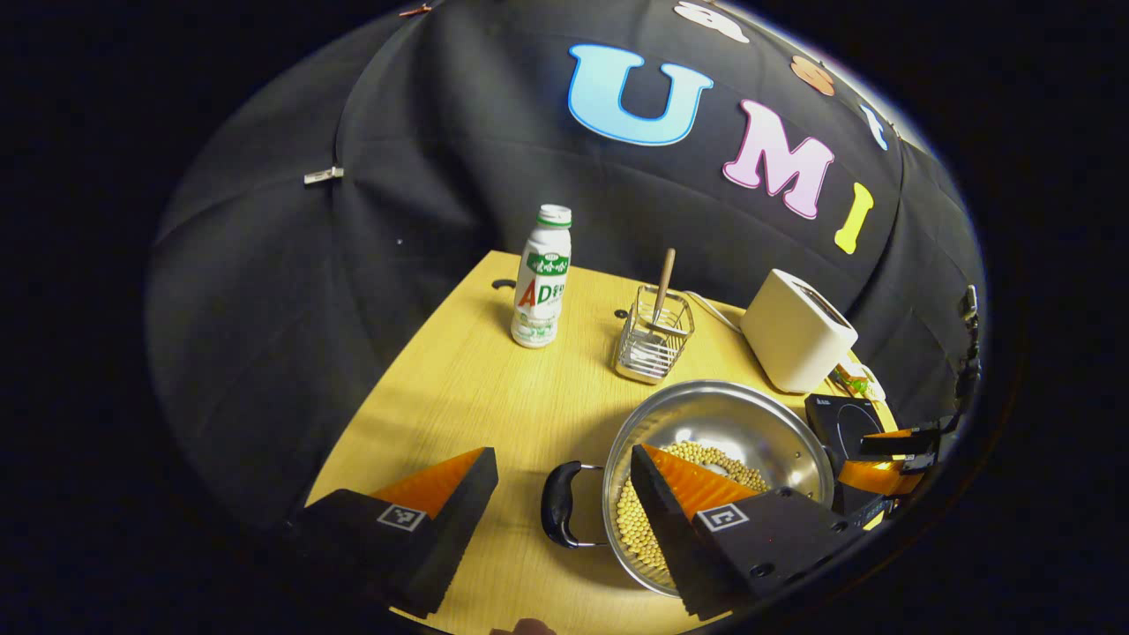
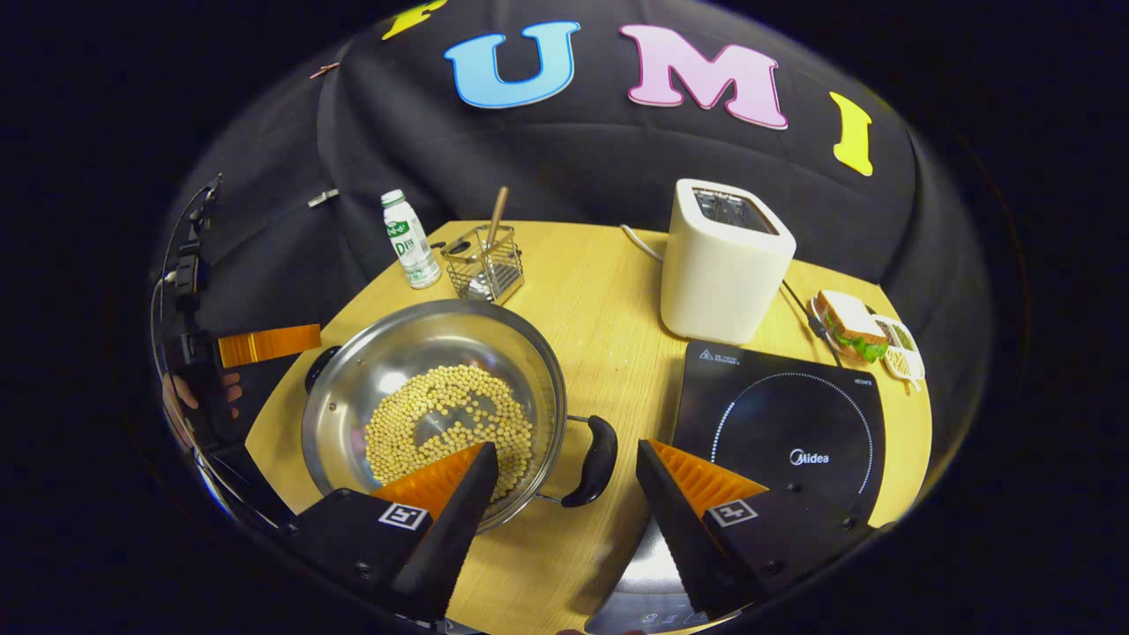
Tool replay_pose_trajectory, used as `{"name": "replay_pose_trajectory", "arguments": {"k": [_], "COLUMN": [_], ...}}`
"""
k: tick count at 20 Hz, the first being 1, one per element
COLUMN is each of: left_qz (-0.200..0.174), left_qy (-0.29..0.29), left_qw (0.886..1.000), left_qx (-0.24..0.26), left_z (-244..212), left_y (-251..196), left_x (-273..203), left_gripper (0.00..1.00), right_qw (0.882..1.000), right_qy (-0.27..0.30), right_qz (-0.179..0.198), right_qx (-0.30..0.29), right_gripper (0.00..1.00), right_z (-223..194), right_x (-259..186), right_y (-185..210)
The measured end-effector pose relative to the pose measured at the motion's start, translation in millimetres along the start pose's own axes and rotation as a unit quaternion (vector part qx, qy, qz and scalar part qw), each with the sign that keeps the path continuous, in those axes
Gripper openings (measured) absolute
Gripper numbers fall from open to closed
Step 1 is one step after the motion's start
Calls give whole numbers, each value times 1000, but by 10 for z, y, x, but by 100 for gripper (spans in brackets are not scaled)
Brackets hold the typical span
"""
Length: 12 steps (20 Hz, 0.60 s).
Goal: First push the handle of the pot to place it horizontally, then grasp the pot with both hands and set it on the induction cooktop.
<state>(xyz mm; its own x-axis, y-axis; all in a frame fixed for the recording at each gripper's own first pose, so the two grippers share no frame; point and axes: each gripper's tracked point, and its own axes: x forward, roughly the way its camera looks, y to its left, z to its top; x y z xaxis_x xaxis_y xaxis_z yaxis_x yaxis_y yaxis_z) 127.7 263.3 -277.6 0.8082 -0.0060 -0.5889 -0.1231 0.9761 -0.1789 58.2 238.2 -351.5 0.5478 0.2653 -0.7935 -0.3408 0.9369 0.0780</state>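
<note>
Likely a mock kitchen booth: toaster (image 2: 725, 261), induction cooktop (image 2: 781, 429), wooden table (image 2: 600, 300).

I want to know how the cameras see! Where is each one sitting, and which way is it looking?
Left gripper view: rides above the left tongs, beside the pot's left handle, facing across the pot toward a milk bottle; own open fingers show below.
Right gripper view: rides above the right tongs, straddling the pot's right handle, facing the toaster and induction cooktop; a hand shows at left.
Both share the pot of soybeans, the wire basket and the table.
</note>
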Motion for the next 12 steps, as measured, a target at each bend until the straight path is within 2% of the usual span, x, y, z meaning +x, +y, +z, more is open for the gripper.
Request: {"name": "replay_pose_trajectory", "arguments": {"k": [2, 4, 9, 11, 12], "left_qz": [9, 3, -27, -44, -49], "left_qy": [19, 33, 71, 88, 97], "left_qw": [1000, 999, 997, 995, 994], "left_qx": [10, 7, -1, -1, -2], "left_z": [-125, -230, -425, -490, -521], "left_y": [79, 54, -38, -106, -133], "left_x": [99, 164, 267, 298, 313], "left_gripper": [96, 96, 96, 96, 95], "right_qw": [999, 997, 994, 993, 992], "right_qy": [18, 35, 60, 71, 75], "right_qz": [-3, 3, 9, 11, 13], "right_qx": [32, 65, 87, 97, 103], "right_gripper": [99, 99, 99, 96, 88], "right_z": [-68, -134, -266, -305, -325], "right_x": [132, 251, 463, 538, 567], "right_y": [-43, -17, 12, 35, 60]}}
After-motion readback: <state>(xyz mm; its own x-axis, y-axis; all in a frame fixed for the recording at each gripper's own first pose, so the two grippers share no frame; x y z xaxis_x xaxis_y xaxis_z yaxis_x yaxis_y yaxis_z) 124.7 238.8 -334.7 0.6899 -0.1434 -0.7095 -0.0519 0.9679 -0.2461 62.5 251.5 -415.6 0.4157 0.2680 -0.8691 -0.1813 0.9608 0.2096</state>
